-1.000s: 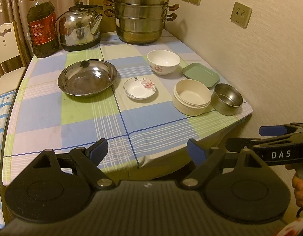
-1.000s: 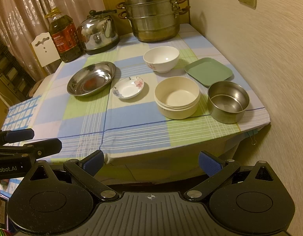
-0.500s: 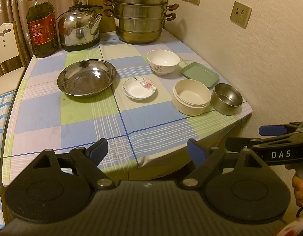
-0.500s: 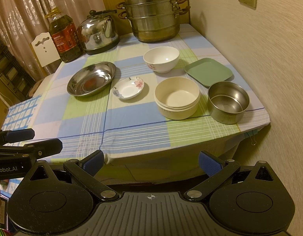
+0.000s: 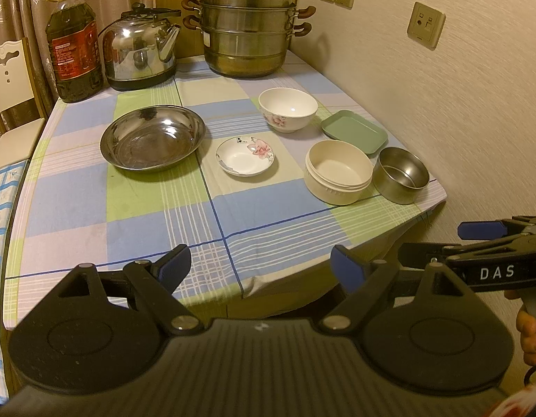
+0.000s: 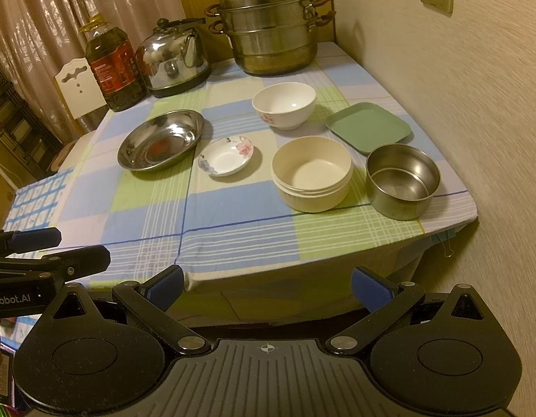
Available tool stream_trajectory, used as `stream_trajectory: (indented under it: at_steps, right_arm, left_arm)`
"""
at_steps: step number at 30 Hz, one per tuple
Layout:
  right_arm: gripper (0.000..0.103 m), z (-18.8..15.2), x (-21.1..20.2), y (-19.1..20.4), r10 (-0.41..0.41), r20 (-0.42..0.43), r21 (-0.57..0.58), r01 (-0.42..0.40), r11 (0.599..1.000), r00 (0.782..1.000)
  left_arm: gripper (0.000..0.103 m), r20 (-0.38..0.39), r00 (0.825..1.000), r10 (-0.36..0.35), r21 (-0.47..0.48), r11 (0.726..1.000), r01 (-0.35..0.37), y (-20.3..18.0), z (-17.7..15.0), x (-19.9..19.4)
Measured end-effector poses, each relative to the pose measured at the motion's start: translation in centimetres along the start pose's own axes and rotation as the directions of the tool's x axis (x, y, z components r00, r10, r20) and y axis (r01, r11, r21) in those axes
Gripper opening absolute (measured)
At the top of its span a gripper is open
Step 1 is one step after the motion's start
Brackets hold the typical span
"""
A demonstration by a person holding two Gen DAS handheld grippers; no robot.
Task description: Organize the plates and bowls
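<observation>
Desk (image 5: 156, 208) with checked cloth, against the wall. Steamer pot (image 5: 247, 24), kettle (image 5: 141, 52), oil bottle (image 5: 75, 41) along the far edge. Steel plate (image 5: 151, 137) mid-left, cream bowl (image 5: 337, 172) touching steel bowl (image 5: 401, 175) near right edge, green tray (image 5: 354, 132) behind them, white flowered bowl (image 5: 288, 109), small flowered dish (image 5: 244, 155) centre. Left tongs (image 5: 261, 266) and right tongs (image 6: 266, 286) both apart, empty, off the near edge.
</observation>
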State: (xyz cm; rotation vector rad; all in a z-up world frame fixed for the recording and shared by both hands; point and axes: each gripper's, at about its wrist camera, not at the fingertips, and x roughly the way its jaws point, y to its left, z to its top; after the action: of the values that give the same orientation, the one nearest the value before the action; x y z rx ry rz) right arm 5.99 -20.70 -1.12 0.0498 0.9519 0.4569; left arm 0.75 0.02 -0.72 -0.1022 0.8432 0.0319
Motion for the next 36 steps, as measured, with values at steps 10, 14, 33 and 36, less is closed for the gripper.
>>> stream_trajectory:
  at_steps: [10, 14, 33, 36]
  right_arm:
    - [0.102, 0.2, 0.1, -0.1, 0.004, 0.001, 0.0, -0.004, 1.0, 1.0]
    - [0.102, 0.3, 0.1, -0.2, 0.01, 0.003, 0.0, -0.01, 1.0, 1.0]
    - [0.102, 0.6, 0.2, -1.2, 0.029, 0.007, 0.002, -0.029, 1.0, 1.0]
    - [0.102, 0.8, 0.2, -1.7, 0.032, 0.008, 0.002, -0.032, 0.999, 0.999]
  left_arm:
    - [0.086, 0.0, 1.0, -0.002, 0.001, 1.0, 0.002, 0.1, 0.0, 0.0]
    - [0.086, -0.001, 1.0, -0.004, 0.002, 1.0, 0.004, -0.1, 0.1, 0.0]
    - [0.086, 0.001, 1.0, 0.008, 0.004, 1.0, -0.008, -1.4, 0.9, 0.6]
    - [0.086, -0.001, 1.0, 0.009, 0.005, 1.0, -0.009, -1.6, 1.1, 0.7]
